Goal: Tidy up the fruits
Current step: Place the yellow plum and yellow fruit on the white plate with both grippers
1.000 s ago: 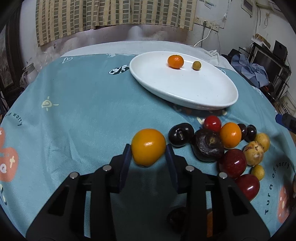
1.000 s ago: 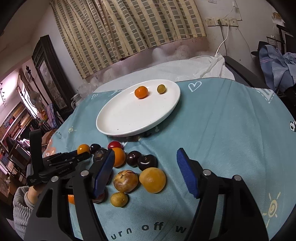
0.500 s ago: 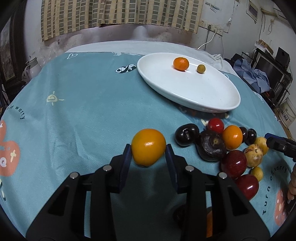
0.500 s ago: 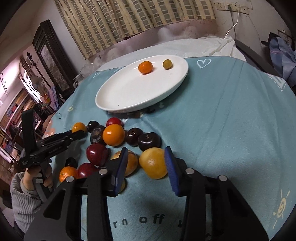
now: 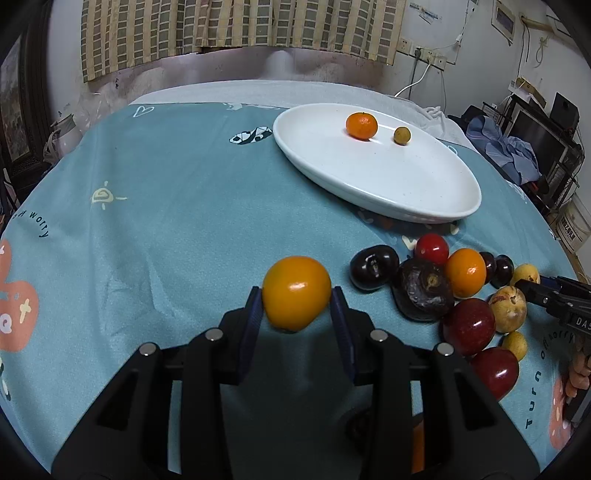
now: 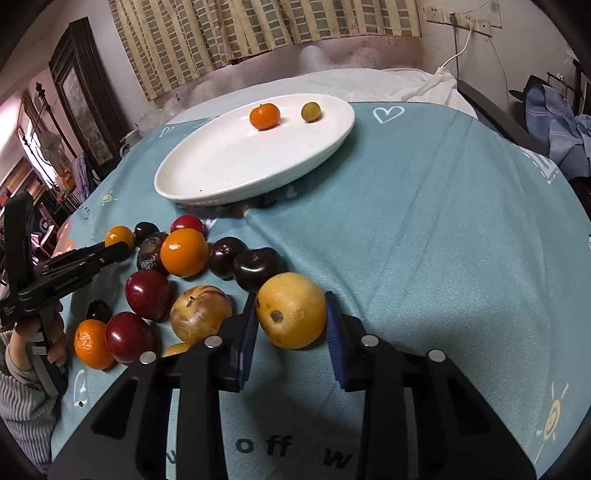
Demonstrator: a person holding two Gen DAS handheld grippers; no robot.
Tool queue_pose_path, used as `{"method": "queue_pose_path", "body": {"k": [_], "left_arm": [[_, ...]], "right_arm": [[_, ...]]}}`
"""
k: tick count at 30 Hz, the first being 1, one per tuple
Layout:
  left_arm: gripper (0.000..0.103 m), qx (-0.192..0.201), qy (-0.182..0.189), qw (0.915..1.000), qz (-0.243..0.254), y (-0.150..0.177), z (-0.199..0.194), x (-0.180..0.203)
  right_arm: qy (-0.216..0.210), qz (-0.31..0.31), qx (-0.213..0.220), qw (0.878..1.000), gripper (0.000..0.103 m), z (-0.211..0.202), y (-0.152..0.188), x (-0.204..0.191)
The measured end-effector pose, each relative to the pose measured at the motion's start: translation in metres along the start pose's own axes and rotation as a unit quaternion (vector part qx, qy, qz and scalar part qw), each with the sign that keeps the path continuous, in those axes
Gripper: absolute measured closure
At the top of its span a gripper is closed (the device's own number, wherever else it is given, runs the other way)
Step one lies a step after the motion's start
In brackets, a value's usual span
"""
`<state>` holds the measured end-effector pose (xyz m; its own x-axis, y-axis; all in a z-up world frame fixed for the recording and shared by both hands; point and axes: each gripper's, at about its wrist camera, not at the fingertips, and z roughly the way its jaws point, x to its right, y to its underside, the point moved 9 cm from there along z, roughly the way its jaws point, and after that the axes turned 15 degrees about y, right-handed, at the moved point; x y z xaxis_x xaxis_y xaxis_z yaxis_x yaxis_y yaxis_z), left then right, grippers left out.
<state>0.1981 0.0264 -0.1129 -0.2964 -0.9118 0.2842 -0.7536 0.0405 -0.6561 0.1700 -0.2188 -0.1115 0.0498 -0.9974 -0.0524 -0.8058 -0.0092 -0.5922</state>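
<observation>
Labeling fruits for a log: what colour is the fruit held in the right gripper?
Yellow-orange with small brown spots; the right wrist view shows it best.

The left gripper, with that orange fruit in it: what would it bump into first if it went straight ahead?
Probably nothing soon: ahead of the left gripper lies bare tablecloth. The white plate sits off to its right, though depth is uncertain.

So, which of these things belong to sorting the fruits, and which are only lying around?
For the job:
- left gripper, shut on an orange fruit
- right gripper, shut on a yellow fruit
- fruit pile on the cloth
- plate with a mandarin and a small green fruit

Lying about:
- blue clothes
- curtain
- wall socket
</observation>
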Motion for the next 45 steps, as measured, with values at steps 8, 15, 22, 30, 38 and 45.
{"method": "queue_pose_path", "body": {"k": [8, 15, 22, 30, 38, 45], "left_arm": [[0.065, 0.054, 0.015, 0.9984, 0.007, -0.018, -0.029, 0.012], [0.065, 0.063, 0.021, 0.9975, 0.022, -0.076, -0.029, 0.037], [0.065, 0.037, 0.025, 0.9983, 0.037, -0.111, 0.025, 0.049], [0.034, 0.007, 0.027, 0.9994, 0.02, -0.101, 0.059, 0.032], [0.013, 0.066, 0.0, 0.9975, 0.026, -0.092, -0.003, 0.029], [0.005, 0.069, -0.019, 0.9973, 0.017, -0.041, -0.027, 0.014]], "right_arm": [[-0.034, 0.045, 0.056, 0.997, 0.069, -0.031, -0.024, 0.01], [-0.059, 0.042, 0.087, 0.994, 0.069, -0.054, -0.085, -0.007], [-0.049, 0.024, 0.066, 0.996, 0.068, 0.001, -0.126, -0.041], [-0.035, 0.024, 0.024, 0.999, 0.062, 0.044, -0.125, -0.041], [-0.059, 0.04, 0.111, 0.991, 0.039, -0.041, -0.126, -0.025], [-0.053, 0.069, 0.118, 0.989, 0.026, -0.057, -0.066, 0.001]]}}
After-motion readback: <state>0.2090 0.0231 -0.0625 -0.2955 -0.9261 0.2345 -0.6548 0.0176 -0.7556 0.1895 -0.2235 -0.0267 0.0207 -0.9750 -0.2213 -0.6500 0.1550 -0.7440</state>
